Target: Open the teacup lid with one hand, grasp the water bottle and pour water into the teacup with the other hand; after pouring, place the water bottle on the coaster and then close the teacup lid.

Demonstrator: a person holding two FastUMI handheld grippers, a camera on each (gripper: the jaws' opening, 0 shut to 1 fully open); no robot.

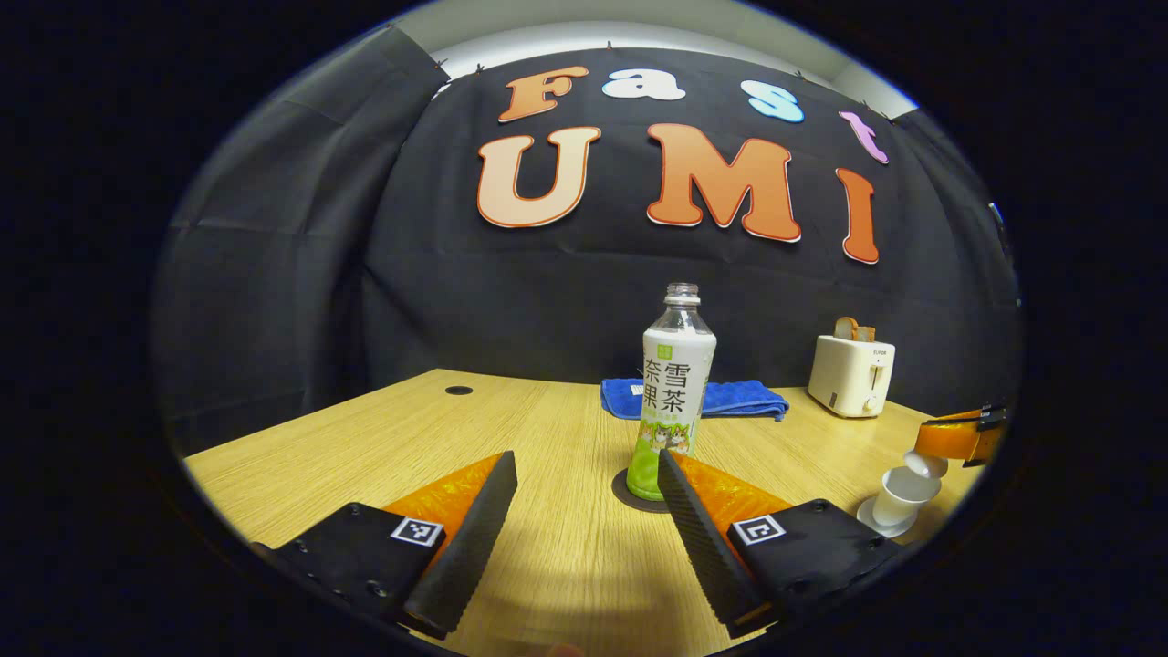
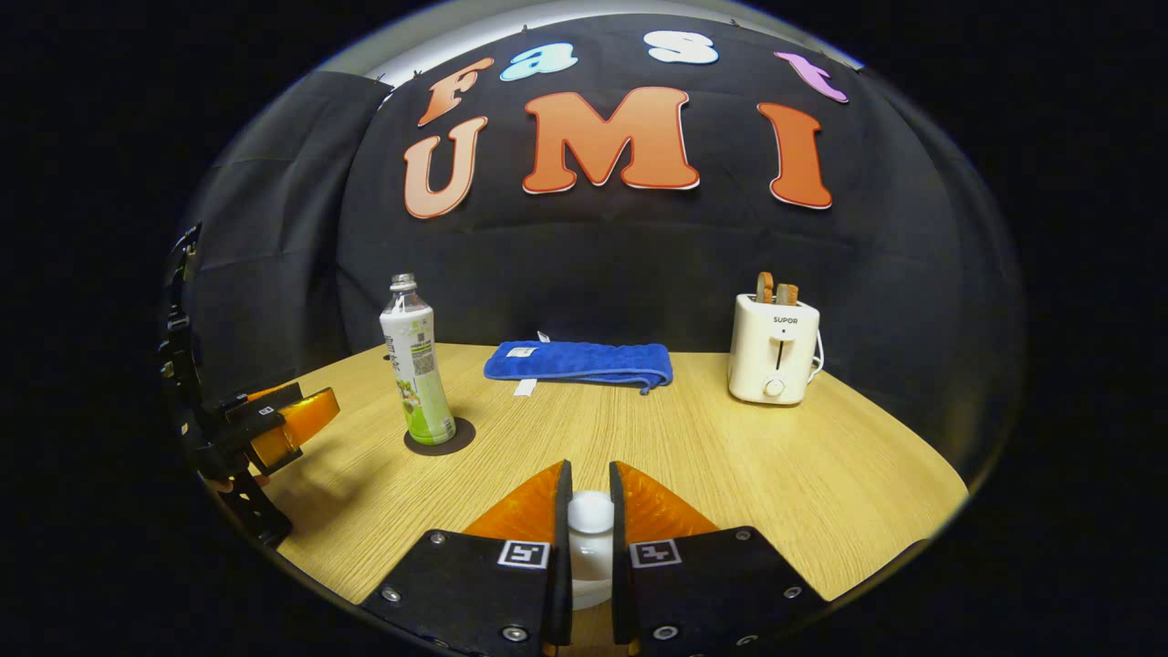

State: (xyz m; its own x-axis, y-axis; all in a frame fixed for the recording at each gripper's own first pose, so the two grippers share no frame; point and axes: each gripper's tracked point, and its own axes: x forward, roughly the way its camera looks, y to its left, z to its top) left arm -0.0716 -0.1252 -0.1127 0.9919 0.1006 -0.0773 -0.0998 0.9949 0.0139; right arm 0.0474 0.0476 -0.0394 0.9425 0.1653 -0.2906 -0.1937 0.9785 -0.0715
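An uncapped water bottle (image 1: 677, 383) with a white and green label stands upright on a dark round coaster (image 1: 624, 490). My left gripper (image 1: 585, 461) is open just in front of it, nothing between its fingers. At the far right a white teacup (image 1: 903, 495) sits on its saucer (image 1: 874, 522). The lid (image 1: 927, 464) hangs tilted just above the cup, held by the right gripper (image 1: 958, 438). In the right gripper view, my right gripper (image 2: 590, 470) is shut on the lid's white knob (image 2: 590, 511). The bottle (image 2: 417, 374), the coaster (image 2: 440, 436) and the left gripper (image 2: 283, 420) lie to its left.
A folded blue towel (image 1: 739, 399) lies behind the bottle near the wall. A white toaster (image 2: 776, 360) with bread in its slots stands at the back right. A small dark hole (image 1: 458, 390) marks the wooden table (image 2: 748, 474) at the far left.
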